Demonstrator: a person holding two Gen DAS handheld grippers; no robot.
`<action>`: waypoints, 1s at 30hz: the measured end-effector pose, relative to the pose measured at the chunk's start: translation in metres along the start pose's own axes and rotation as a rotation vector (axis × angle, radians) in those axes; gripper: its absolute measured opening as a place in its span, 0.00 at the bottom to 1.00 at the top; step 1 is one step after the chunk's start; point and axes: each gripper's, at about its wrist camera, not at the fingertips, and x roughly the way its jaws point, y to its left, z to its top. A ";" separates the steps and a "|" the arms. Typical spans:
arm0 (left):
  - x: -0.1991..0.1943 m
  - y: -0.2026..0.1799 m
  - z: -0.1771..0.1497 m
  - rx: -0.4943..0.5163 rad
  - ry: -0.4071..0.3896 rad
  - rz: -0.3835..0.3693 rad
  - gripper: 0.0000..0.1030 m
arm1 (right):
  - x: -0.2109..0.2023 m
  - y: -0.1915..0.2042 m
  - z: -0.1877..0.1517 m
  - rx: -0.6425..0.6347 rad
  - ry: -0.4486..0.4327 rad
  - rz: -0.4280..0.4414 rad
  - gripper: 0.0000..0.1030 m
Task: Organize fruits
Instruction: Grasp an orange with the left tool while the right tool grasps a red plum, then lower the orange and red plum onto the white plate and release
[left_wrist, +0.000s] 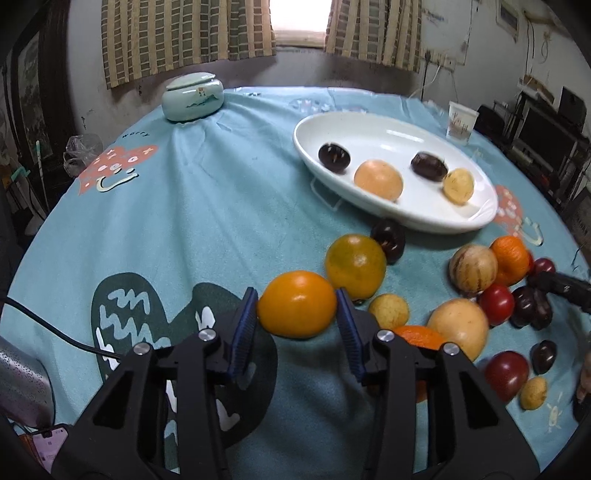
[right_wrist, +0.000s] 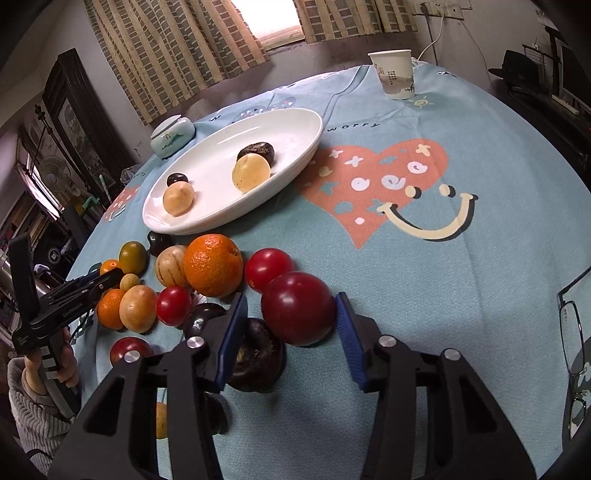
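Blue tablecloth underneath: left gripper clamps an orange fruit; right gripper grips a dark red plum.

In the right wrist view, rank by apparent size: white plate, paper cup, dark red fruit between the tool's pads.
1. White plate, clearly largest.
2. Dark red fruit, though nearness to the camera inflates it.
3. Paper cup, looks smallest, but it stands farthest away.

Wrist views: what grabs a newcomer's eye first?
The left hand-held gripper pinches an orange fruit low in its view, and the right hand-held gripper brackets a dark red fruit. Behind the loose fruit pile, a white oval plate already holds four fruits on the blue cartoon tablecloth.
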 end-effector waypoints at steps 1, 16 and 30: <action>-0.007 0.000 0.001 -0.003 -0.030 0.001 0.42 | -0.001 -0.001 0.000 0.004 -0.002 0.000 0.39; -0.037 -0.007 0.020 -0.022 -0.123 -0.007 0.43 | -0.028 0.000 0.016 0.040 -0.081 0.079 0.39; 0.041 -0.078 0.087 0.083 -0.059 -0.049 0.43 | 0.055 0.066 0.097 -0.112 -0.032 0.082 0.39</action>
